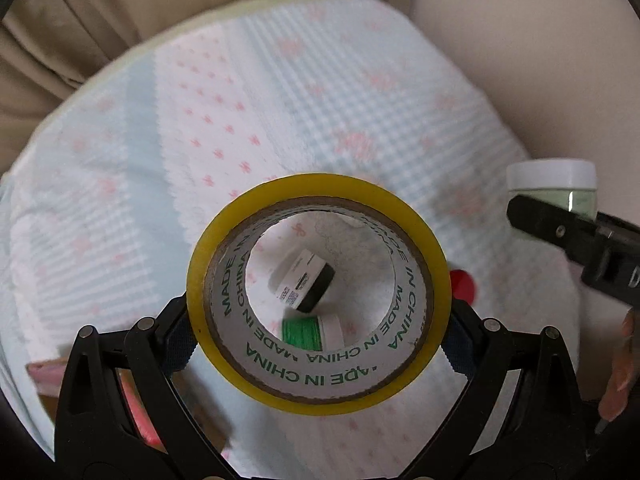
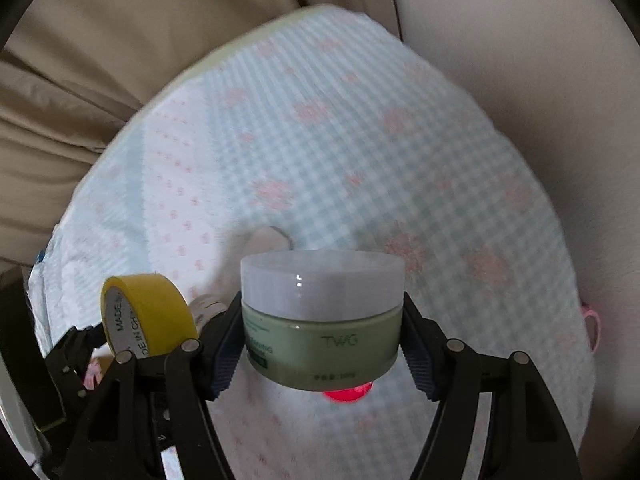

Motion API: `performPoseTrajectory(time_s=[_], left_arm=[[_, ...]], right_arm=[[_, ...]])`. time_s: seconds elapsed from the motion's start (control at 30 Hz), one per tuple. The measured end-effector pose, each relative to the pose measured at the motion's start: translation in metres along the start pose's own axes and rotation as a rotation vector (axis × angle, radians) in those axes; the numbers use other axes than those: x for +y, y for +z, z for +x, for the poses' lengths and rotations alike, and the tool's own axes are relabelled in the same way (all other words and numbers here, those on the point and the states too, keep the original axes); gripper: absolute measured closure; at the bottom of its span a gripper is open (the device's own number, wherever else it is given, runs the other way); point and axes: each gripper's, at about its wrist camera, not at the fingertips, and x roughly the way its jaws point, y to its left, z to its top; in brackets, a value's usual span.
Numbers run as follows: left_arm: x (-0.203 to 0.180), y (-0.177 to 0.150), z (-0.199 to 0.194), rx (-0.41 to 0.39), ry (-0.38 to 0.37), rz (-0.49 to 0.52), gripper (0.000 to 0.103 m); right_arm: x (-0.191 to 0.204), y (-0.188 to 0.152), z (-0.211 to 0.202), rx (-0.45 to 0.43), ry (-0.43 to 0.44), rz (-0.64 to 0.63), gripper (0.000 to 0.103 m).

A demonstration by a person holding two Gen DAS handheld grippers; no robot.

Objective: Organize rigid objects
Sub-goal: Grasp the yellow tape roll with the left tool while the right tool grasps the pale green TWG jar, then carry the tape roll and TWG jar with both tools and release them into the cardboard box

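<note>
1. Left gripper jaws pinch the yellow tape roll, lifted over the bed.
2. Right gripper jaws clamp the green cream jar, also airborne.
3. Nothing's placed yet; black-and-white jar, green spool and red cap at 6 o'clock look unsorted.

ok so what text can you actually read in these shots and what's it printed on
"MADE IN CHINA", green, repeated around the inner core of the yellow tape roll held in the left gripper.
"TWG", faint, on the green cream jar held in the right gripper.
Smaller print on the jar's left side and near its base: too blurred to read.
Barcode label on the black-and-white container seen through the roll: too small to read.
</note>
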Motion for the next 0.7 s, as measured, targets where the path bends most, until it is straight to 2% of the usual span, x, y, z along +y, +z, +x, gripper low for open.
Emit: performPoseTrajectory(time_s=[0.17,0.37,0.53,0.7], left_arm=[[0.029,-0.022,-0.083,-0.095,0.000,-0.050,0.006],[0.078,-0.053,-0.168,-0.179,0.063,-0.115,0.006],[0.131,-0.088,-0.218,-0.211,0.120,-0.158,0.006],[0.189,-0.126,-0.243,-0.208,0.150,-0.177,0.006]], right_arm=[[0.037,-0.015,-0.066,-0.079,0.016,-0.098,0.037],[0.093,-0.039,-0.130,-0.131,0.070,-0.216,0.037],[0.156,-0.067,-0.153,-0.143,0.130,-0.317,0.037],[0.217,-0.103,-0.156,-0.135,0.179,-0.378,0.037]])
